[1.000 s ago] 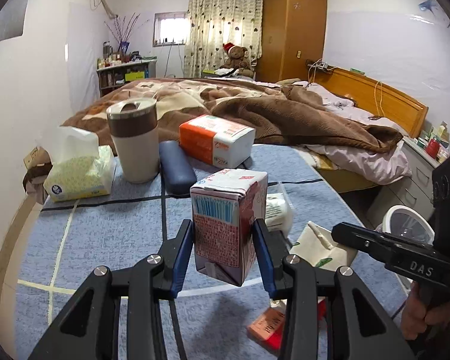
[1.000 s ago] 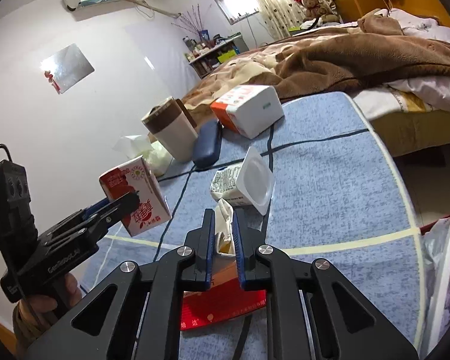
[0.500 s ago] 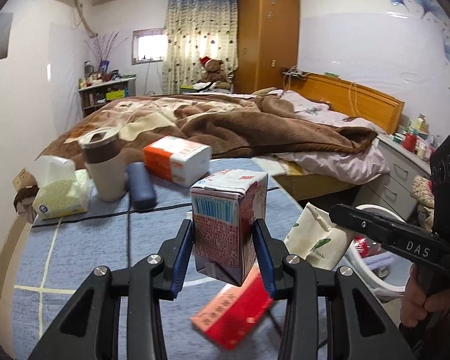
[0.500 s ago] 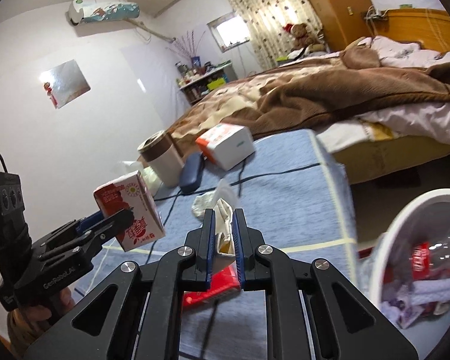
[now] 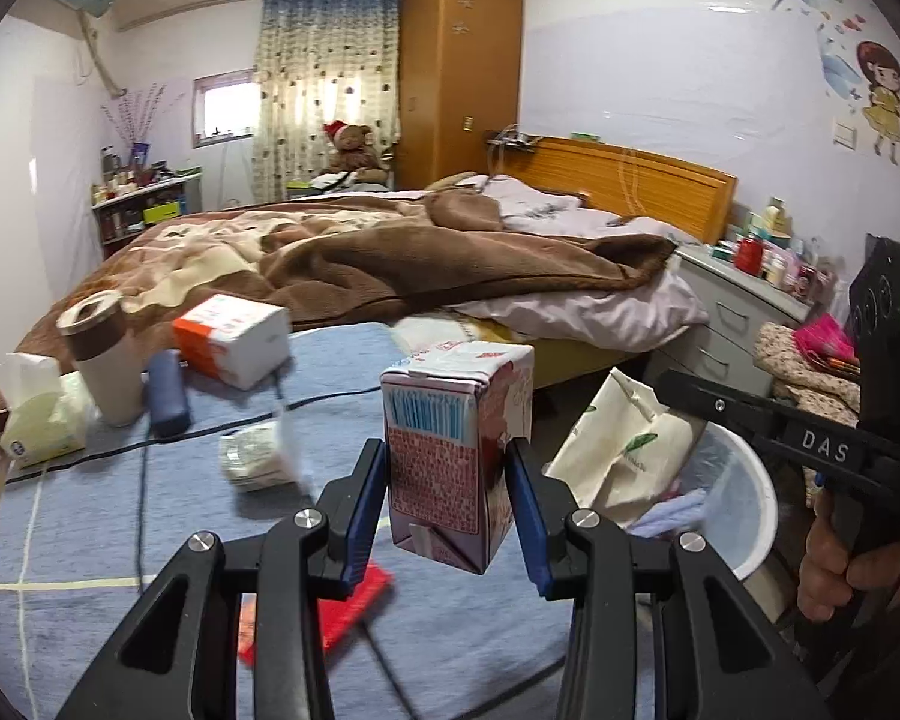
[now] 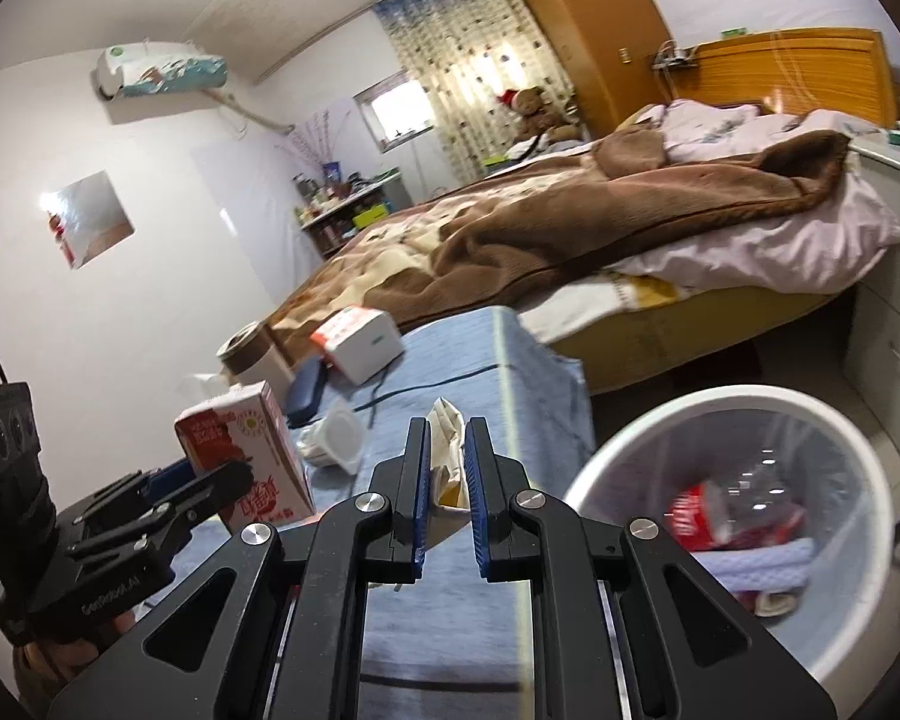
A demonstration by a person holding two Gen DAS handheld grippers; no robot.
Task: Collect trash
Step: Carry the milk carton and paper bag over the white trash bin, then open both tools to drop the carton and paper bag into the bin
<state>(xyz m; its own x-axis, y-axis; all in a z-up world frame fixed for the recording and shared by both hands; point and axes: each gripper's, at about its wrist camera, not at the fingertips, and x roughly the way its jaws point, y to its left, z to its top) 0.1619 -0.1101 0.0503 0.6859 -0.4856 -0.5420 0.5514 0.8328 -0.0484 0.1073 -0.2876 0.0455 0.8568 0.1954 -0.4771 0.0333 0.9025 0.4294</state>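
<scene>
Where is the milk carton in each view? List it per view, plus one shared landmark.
Left wrist: milk carton at centre, clamped between the left gripper fingers.
Right wrist: carton at lower left, in the left gripper, beside the right gripper shut on a paper bag.
Shared landmark: teddy bear by the curtain.

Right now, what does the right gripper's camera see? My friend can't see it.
The right gripper pinches a crumpled paper bag near a white trash bin. At left, the left gripper holds a red milk carton over a blue table.
</scene>
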